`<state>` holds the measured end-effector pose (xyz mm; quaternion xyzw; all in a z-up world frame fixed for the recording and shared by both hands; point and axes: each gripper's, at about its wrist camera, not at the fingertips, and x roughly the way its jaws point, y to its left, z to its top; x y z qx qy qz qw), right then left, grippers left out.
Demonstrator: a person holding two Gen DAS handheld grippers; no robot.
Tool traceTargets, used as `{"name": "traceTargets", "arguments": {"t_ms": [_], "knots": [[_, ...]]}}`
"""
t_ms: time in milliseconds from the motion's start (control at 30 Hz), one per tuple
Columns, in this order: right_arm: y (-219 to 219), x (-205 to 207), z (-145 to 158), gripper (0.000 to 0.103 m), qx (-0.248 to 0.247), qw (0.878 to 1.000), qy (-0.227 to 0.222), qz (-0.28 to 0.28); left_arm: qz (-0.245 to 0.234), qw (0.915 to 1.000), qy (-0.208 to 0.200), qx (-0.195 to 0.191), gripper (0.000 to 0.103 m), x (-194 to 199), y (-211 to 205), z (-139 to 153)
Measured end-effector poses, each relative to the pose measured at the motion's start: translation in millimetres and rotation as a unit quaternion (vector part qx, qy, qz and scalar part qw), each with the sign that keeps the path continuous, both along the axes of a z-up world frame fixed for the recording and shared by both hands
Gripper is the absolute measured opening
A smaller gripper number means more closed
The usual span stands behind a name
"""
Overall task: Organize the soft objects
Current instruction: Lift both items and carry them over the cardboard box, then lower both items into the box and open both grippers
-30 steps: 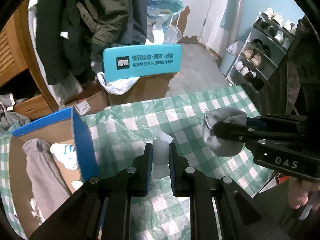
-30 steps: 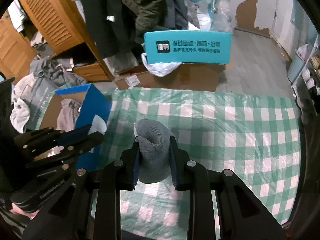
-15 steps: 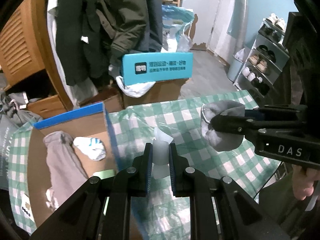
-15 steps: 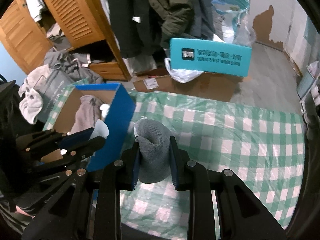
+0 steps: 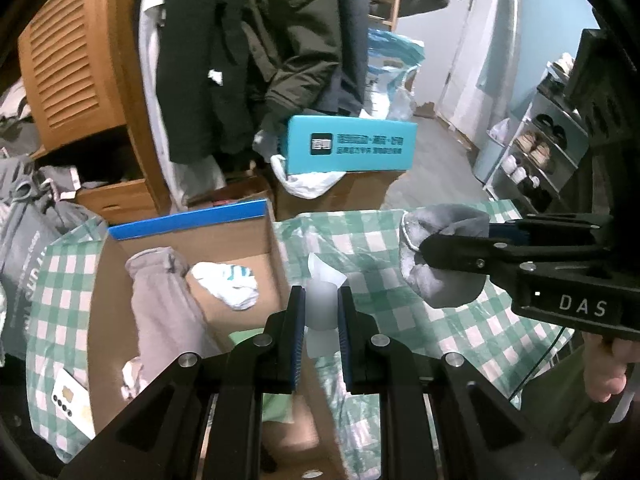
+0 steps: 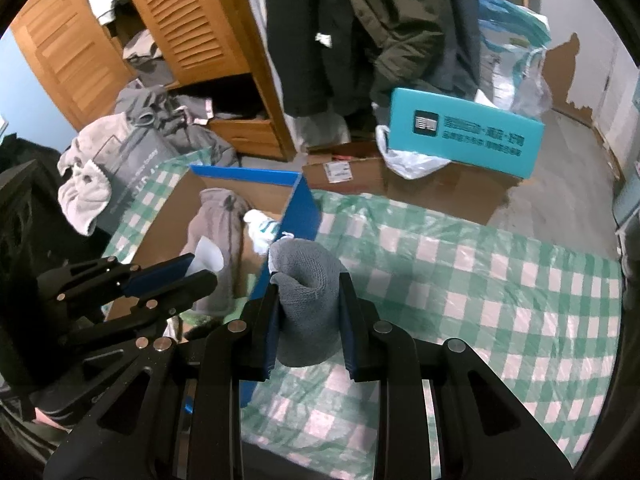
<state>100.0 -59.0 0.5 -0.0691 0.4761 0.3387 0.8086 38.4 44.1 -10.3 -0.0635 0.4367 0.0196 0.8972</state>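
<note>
Left hand-held gripper (image 5: pixel 322 316) clamped a white sock (image 5: pixel 323 280), right hand-held gripper (image 6: pixel 308 308) a grey sock (image 6: pixel 306 280), both near the cardboard box (image 5: pixel 276 240) at the table's left edge; 2 garments already inside.

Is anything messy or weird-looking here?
Yes. Grey clothes spill in a heap out of the open wooden wardrobe onto the floor, and a turquoise box sits tilted on a cardboard carton. The checked cloth lies wrinkled.
</note>
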Motion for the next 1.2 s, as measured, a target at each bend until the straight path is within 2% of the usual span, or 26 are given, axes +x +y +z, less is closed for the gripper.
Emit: {"name": "traceTargets", "arguments": {"t_ms": [733, 1200], "knots": [[84, -16, -8, 0.024, -0.014, 0.998, 0.015, 0.067, 0.070, 0.9973, 0.018, -0.011, 0.015, -24, 72, -18], [121, -19, -29, 0.024, -0.035, 0.995, 0.042, 0.088, 0.106, 0.9926, 0.054, -0.024, 0.016, -33, 108, -44]]}}
